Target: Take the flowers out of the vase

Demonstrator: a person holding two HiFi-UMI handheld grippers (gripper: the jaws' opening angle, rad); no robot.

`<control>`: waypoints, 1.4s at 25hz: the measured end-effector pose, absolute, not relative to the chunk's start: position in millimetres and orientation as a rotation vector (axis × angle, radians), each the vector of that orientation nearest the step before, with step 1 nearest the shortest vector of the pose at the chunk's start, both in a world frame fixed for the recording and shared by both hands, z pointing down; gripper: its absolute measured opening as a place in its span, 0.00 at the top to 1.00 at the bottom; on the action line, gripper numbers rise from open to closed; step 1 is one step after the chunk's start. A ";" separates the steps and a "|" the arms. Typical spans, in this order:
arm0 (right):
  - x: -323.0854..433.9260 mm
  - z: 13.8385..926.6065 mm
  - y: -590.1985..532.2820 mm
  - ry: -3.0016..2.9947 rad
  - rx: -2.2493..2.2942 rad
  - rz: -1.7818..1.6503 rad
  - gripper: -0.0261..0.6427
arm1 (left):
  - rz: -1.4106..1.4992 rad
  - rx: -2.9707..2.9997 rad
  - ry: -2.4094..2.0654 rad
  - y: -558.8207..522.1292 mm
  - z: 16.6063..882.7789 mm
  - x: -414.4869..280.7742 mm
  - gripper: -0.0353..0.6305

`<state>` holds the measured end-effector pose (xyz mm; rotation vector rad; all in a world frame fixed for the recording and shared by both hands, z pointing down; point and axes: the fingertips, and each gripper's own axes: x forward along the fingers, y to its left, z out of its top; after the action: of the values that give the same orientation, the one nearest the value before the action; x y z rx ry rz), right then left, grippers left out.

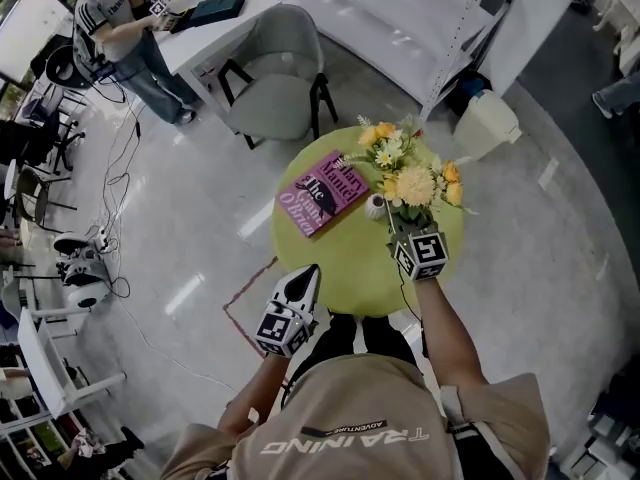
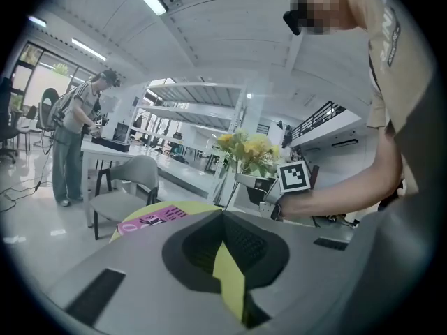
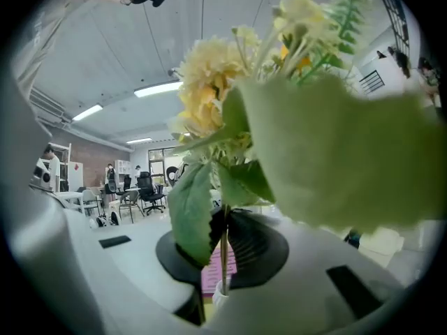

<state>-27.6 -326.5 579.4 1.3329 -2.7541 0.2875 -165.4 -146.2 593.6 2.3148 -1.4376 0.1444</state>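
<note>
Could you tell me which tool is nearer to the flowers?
Right. The right tool holds the flowers above the vase; the left tool hovers at the near edge of the table.

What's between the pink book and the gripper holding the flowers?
The small white vase, on the green table; the head view shows it.

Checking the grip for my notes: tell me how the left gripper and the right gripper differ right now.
The right gripper is clamped on a flower stem; the left gripper is closed on nothing. The right gripper reaches over the table to the vase; the left gripper sits at its near edge. Both carry marker cubes.
</note>
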 end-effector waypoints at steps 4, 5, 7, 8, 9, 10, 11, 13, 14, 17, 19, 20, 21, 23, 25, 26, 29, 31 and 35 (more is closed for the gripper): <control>-25.2 553.0 -318.2 -2.790 1.324 0.254 0.92 | 0.136 2.326 -1.442 -142.3 589.9 -163.5 0.93; -23.9 544.9 -316.5 -2.798 1.327 0.243 0.92 | 0.134 2.329 -1.443 -141.6 588.6 -163.2 0.93; -20.6 529.8 -312.0 -2.814 1.331 0.219 0.92 | 0.130 2.334 -1.446 -139.4 586.4 -162.4 0.93; -18.7 523.7 -309.1 -2.821 1.330 0.209 0.92 | 0.127 2.335 -1.447 -137.9 585.3 -161.5 0.93; -16.6 518.4 -305.8 -2.826 1.327 0.200 0.92 | 0.123 2.336 -1.447 -136.2 584.2 -160.4 0.93; -14.3 513.7 -302.3 -2.829 1.323 0.192 0.92 | 0.119 2.337 -1.448 -134.6 583.1 -159.1 0.93; -11.8 509.8 -298.7 -2.830 1.319 0.187 0.92 | 0.116 2.337 -1.448 -133.0 582.1 -157.7 0.93; -6.1 505.6 -291.0 -2.830 1.313 0.195 0.92 | 0.111 2.342 -1.447 -130.5 580.2 -154.4 0.93; -3.3 505.8 -287.1 -2.828 1.311 0.212 0.92 | 0.110 2.347 -1.446 -129.9 579.3 -152.7 0.93; 6.3 516.0 -273.7 -2.806 1.306 0.308 0.92 | 0.108 2.362 -1.440 -128.9 575.4 -146.4 0.93; 13.8 530.5 -260.8 -2.785 1.307 0.406 0.92 | 0.110 2.368 -1.432 -125.8 573.3 -141.7 0.93; 17.1 539.3 -253.6 -2.774 1.307 0.458 0.92 | 0.113 2.370 -1.427 -123.6 573.2 -140.0 0.93; 20.0 548.9 -246.3 -2.762 1.303 0.510 0.92 | 0.120 2.372 -1.421 -121.5 573.9 -138.7 0.93; 25.2 569.6 -233.4 -2.735 1.291 0.626 0.92 | 0.135 2.372 -1.411 -119.0 576.5 -136.8 0.93; 30.7 590.4 -221.6 -2.702 1.289 0.762 0.92 | 0.143 2.363 -1.404 -118.0 579.2 -134.7 0.93; 34.2 600.4 -216.2 -2.684 1.298 0.827 0.92 | 0.143 2.356 -1.401 -117.7 580.0 -133.4 0.93; 43.8 630.4 -204.3 -2.617 1.323 0.978 0.92 | 0.144 2.344 -1.395 -118.5 582.6 -131.5 0.93; 44.8 653.6 -197.8 -2.559 1.284 1.075 0.92 | 0.156 2.337 -1.393 -119.5 586.6 -131.4 0.93; 42.8 691.8 -193.7 -2.461 1.202 1.313 0.92 | 0.164 2.320 -1.389 -123.0 592.1 -129.8 0.93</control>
<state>42.8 -193.7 691.8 1.2024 -2.4613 1.3126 -129.8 -123.0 592.1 2.3199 -1.3893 0.1642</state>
